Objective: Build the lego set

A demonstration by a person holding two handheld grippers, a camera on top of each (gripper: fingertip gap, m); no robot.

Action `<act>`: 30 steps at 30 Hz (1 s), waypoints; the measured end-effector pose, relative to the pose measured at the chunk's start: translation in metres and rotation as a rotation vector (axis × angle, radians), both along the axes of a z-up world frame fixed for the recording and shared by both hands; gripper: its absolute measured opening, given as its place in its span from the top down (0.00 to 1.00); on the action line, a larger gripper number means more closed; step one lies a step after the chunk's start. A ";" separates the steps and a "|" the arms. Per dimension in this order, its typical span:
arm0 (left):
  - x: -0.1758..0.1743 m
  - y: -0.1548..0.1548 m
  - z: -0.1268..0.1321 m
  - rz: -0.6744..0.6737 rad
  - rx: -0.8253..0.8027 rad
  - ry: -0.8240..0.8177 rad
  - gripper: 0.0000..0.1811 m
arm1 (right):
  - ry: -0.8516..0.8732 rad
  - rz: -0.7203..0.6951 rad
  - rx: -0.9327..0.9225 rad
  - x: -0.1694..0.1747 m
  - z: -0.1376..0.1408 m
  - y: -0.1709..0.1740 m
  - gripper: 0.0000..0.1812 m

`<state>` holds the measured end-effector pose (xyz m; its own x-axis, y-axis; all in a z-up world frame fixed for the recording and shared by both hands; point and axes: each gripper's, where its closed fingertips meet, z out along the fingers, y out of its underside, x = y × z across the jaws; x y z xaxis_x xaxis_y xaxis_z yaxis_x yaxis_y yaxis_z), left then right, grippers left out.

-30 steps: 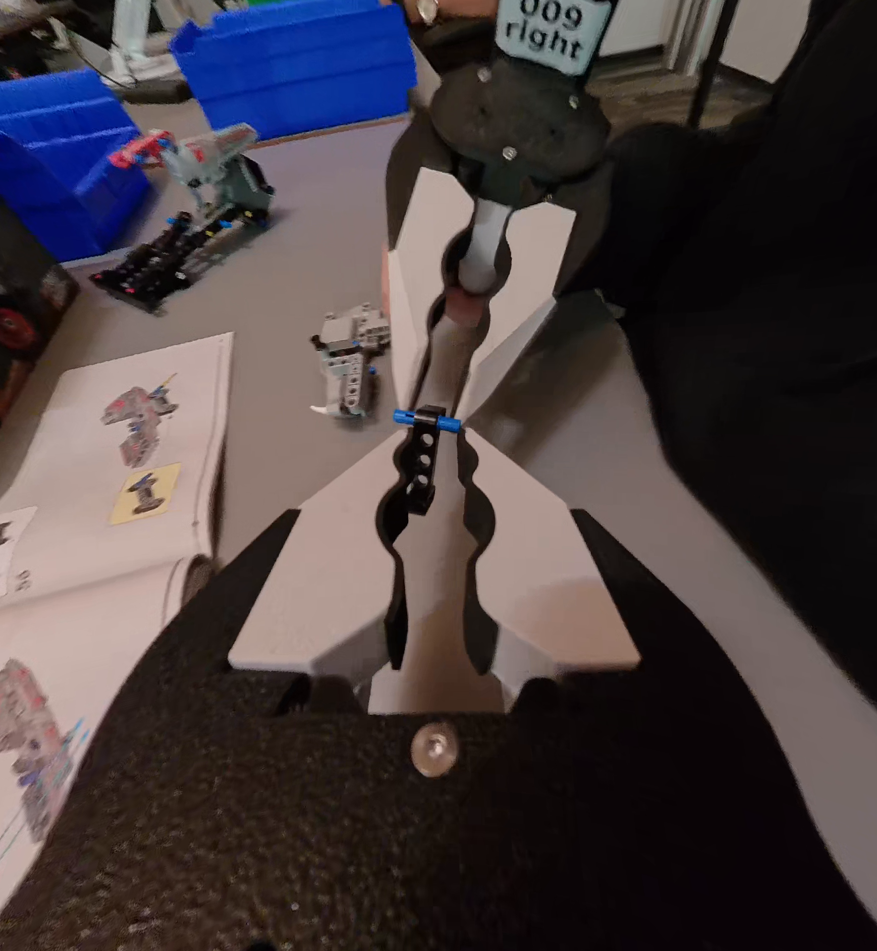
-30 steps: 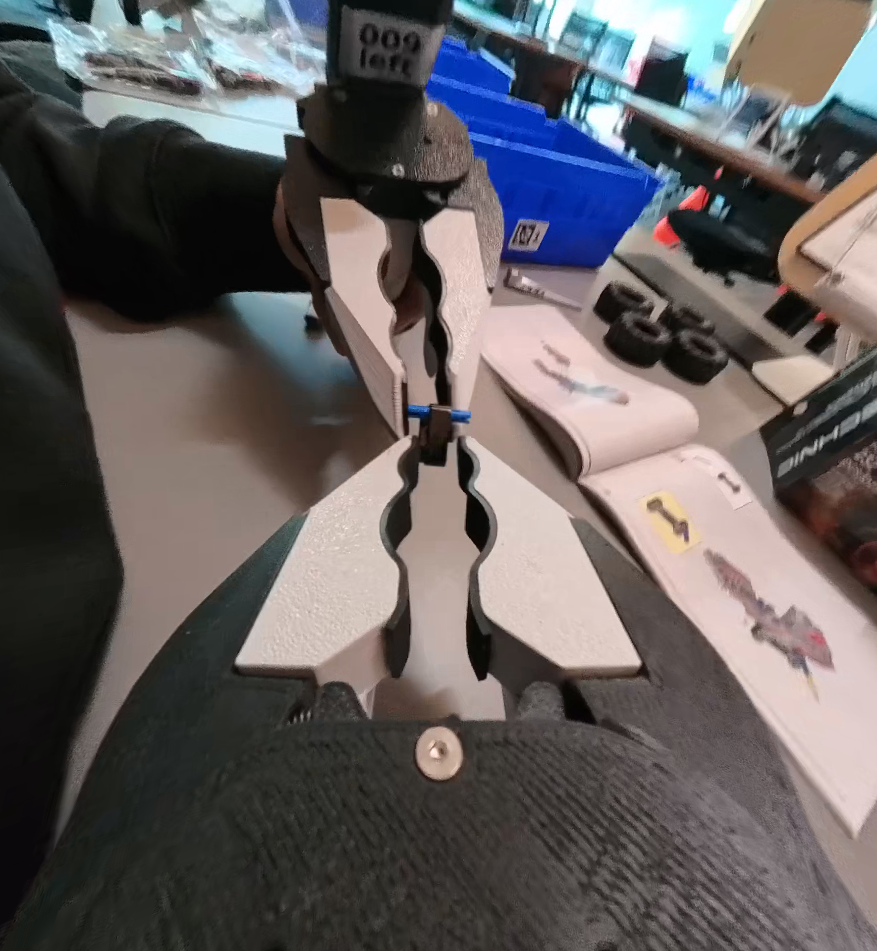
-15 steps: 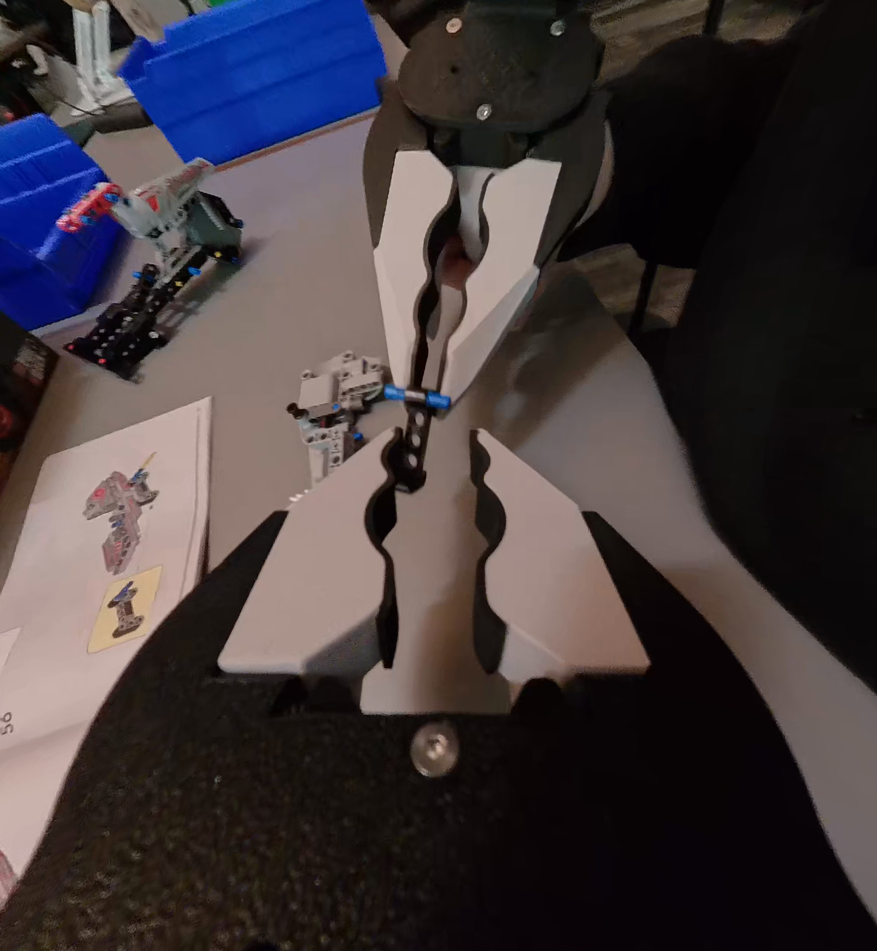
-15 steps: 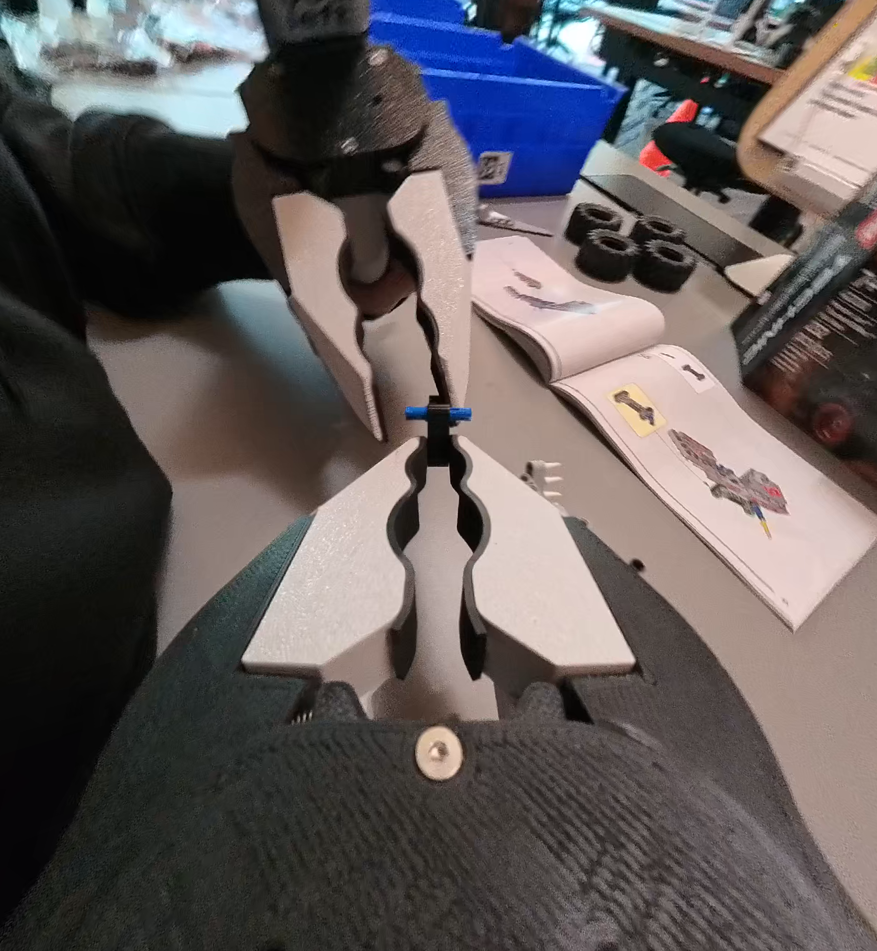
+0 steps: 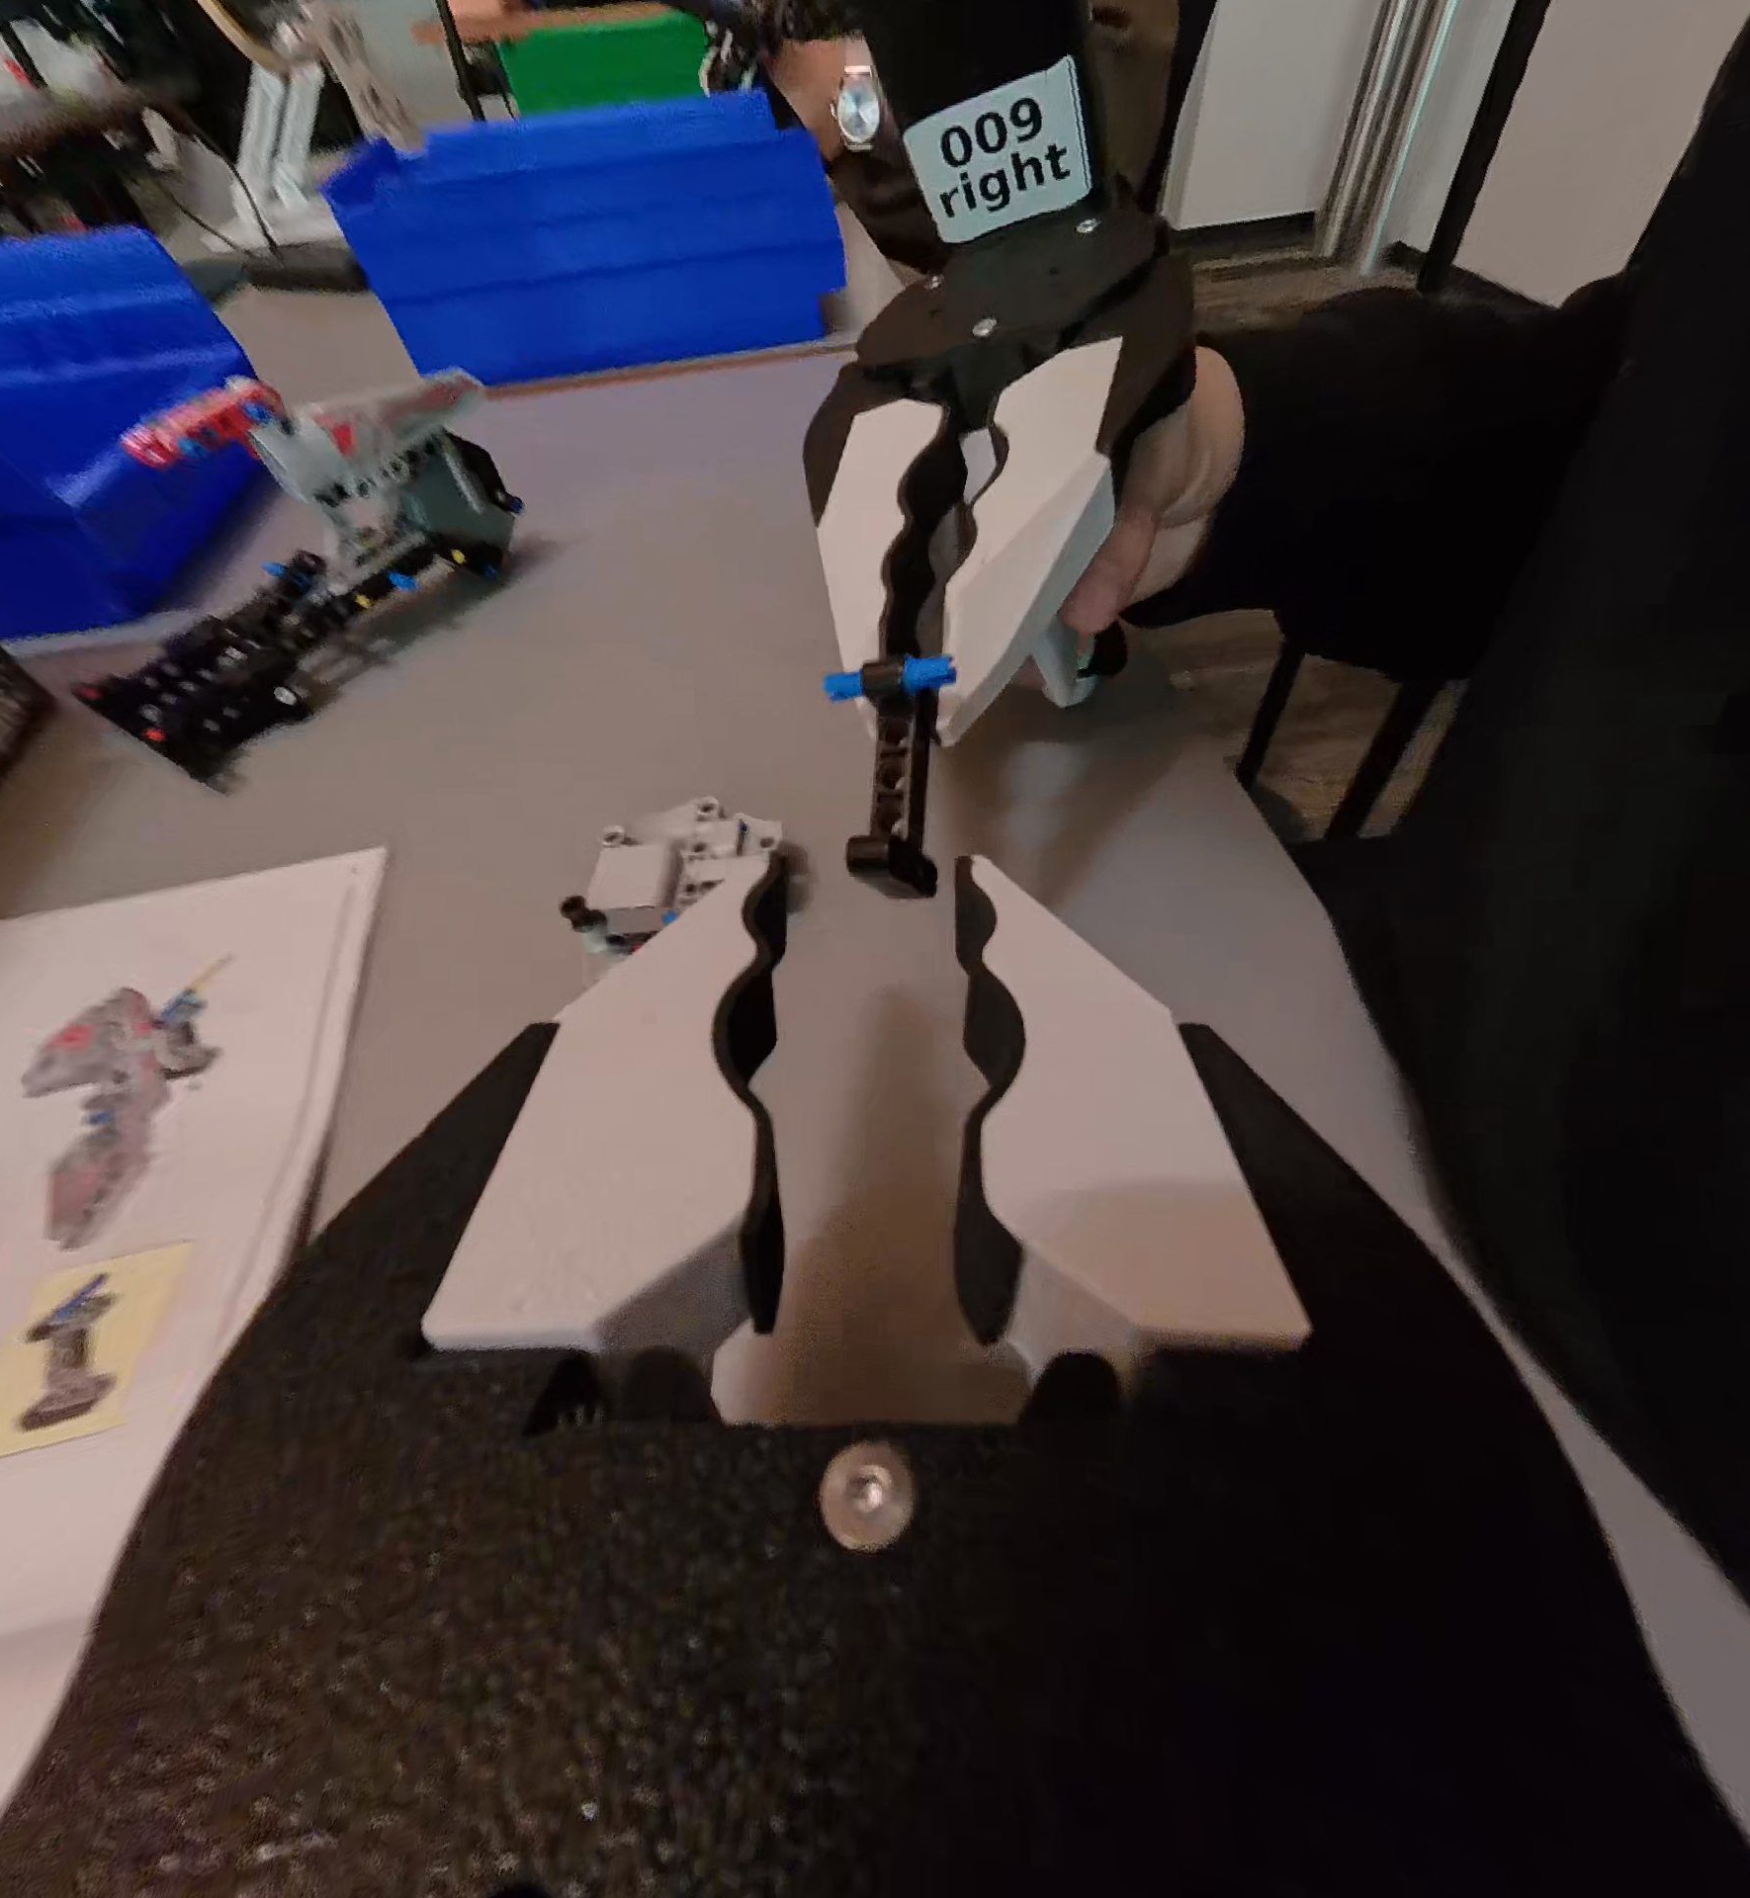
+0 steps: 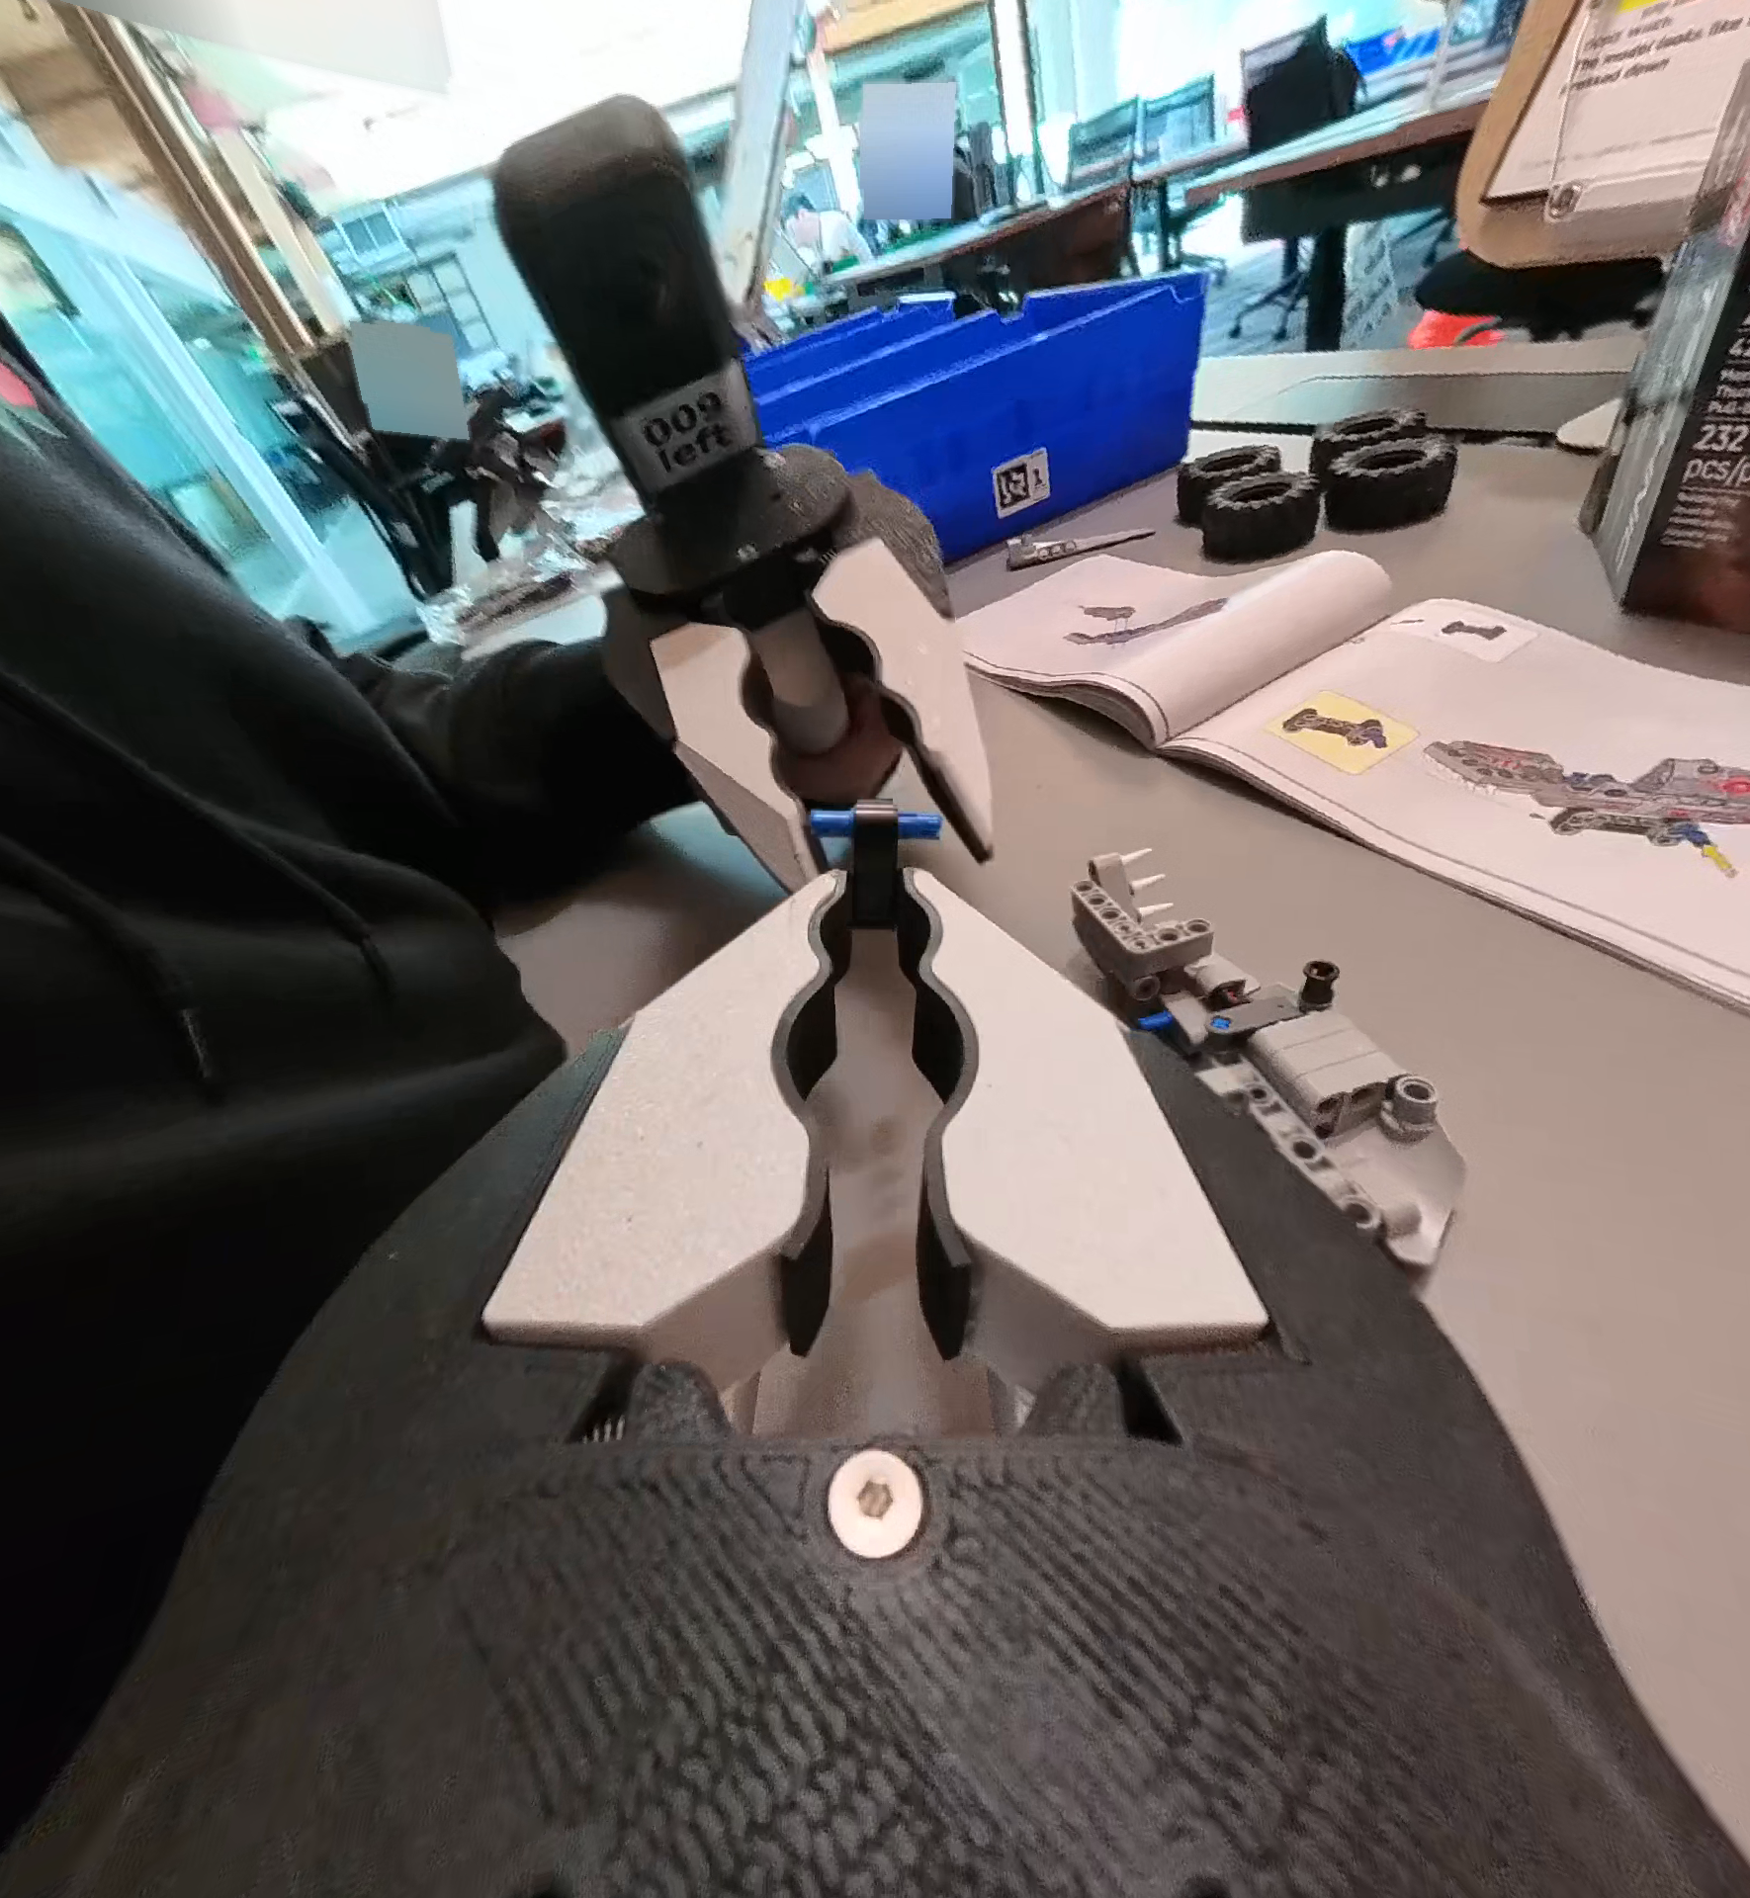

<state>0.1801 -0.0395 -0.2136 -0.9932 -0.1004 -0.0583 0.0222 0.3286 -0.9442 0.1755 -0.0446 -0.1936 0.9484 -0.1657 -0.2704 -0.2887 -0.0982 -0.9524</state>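
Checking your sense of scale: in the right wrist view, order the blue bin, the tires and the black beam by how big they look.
Largest to smallest as they look:
1. blue bin
2. tires, as a cluster
3. black beam
The beam is nearer the camera yet looks smallest.

Left gripper (image 5: 866, 883): pale grey wedge fingers (image 5: 635, 1150), wavy black inner pads, black textured body, silver screw at centre, white label on black handle; right gripper (image 6: 873, 888) same build, ribbed black body, white screw; person wears black hooded top (image 6: 183, 822), wristwatch (image 5: 855, 103)
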 end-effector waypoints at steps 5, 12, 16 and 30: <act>-0.012 -0.011 -0.001 -0.064 -0.030 0.082 0.93 | 0.061 0.019 -0.014 -0.005 -0.005 -0.010 0.97; -0.008 -0.020 -0.013 -0.068 0.036 0.234 0.97 | 0.136 -0.025 -0.113 0.003 -0.022 -0.022 0.95; -0.006 -0.021 -0.017 -0.067 0.055 0.322 0.97 | 0.132 -0.025 -0.180 0.005 -0.031 -0.025 0.96; -0.011 -0.020 -0.029 -0.099 0.157 0.216 0.91 | 0.304 0.037 -0.208 -0.003 -0.044 -0.028 0.96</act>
